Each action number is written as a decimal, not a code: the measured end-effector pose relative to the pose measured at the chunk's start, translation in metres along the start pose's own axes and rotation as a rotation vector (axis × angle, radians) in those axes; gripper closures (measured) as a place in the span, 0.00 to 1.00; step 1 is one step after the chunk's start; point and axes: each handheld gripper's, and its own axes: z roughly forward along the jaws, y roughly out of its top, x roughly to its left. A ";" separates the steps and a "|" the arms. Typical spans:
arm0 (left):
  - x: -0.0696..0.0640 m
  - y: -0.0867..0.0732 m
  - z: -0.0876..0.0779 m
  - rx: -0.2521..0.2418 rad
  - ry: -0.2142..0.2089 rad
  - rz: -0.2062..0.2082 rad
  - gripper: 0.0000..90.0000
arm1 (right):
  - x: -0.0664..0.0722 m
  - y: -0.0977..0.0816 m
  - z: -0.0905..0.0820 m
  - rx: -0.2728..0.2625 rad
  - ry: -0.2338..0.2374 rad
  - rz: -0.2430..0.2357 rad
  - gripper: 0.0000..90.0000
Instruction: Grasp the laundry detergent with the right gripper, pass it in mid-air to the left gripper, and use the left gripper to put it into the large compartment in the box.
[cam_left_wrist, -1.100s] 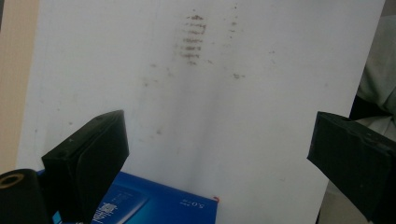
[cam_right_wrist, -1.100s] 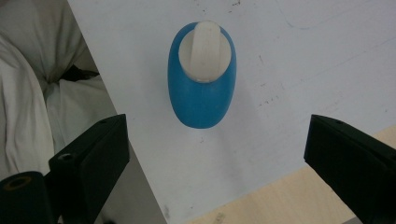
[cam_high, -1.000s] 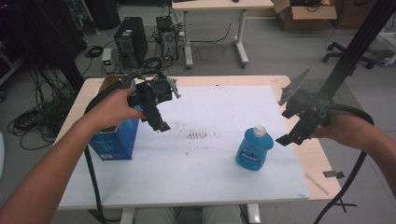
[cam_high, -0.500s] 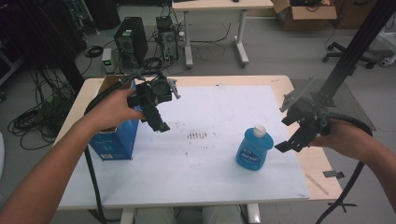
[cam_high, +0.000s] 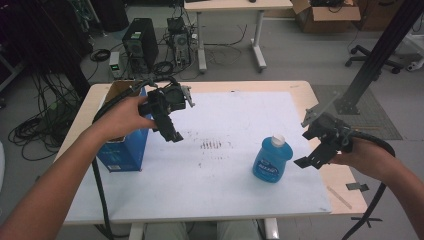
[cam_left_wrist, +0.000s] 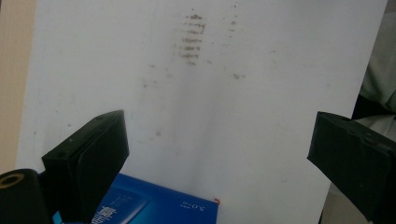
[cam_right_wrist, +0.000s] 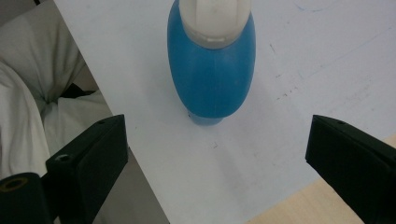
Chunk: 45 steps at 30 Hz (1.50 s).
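right gripper (cam_high: 312, 159): jaws spread wide, holds nothing | blue bottle (cam_high: 270, 159): stands upright on the white sheet (cam_high: 225, 170), long axis vertical, just to the gripper's left; probably not touching | left gripper (cam_high: 172, 131): spread, well apart, over the blue box (cam_high: 122, 155)

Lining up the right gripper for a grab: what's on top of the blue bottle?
A white cap tops the blue bottle, which stands upright on the white sheet. The right gripper is open beside it, not touching. Whether the cap is sealed cannot be seen.
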 end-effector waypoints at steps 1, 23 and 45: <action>0.000 0.000 0.000 -0.001 0.000 0.000 0.06 | 0.000 -0.001 0.001 -0.006 -0.003 -0.003 0.06; 0.002 -0.002 0.000 -0.004 0.005 -0.007 0.06 | -0.003 -0.025 0.029 -0.122 0.018 0.006 0.06; 0.003 -0.001 -0.001 -0.008 0.009 -0.012 0.06 | -0.005 -0.051 0.051 -0.300 0.026 0.021 0.07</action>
